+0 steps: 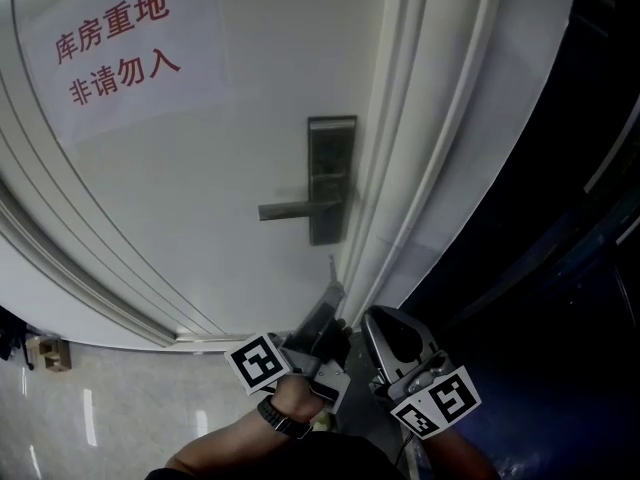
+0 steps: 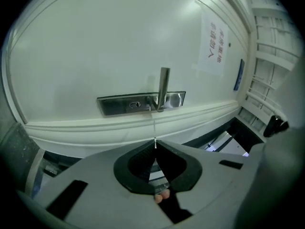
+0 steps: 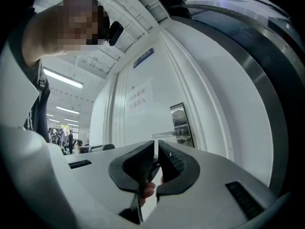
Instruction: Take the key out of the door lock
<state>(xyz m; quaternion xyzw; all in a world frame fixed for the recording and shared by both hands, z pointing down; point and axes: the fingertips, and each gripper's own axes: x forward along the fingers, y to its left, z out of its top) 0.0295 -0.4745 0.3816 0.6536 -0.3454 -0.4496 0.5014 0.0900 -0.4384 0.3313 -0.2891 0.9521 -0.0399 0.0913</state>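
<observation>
"Left gripper view first: what did the left gripper have?" asked the first.

"Its jaws were clenched on a thin metal blade seen edge-on, which I took for the key," said the second. "It stuck straight out ahead of the tips, with its long axis on the line the gripper pointed along."

"And the lock?"

"The lock plate lay ahead of the tips and a little above them in that view. The keyhole sat slightly left of the key's line and the lever handle just right of it. As far as I could tell, the keyhole had nothing in it. In the head view the key's tip looked to end short of the plate, apart from the door."

"So it was out?"

"I judged so. The key was free of the lock and held by the left jaws alone."

"The right gripper?"

"It was closed down to a thin slit with nothing in it, and only a finger showed behind the jaws. It sat just beside the left one, whose tips reached nearer the door. Any further draw back along the key's axis belonged to the left hand."
</observation>
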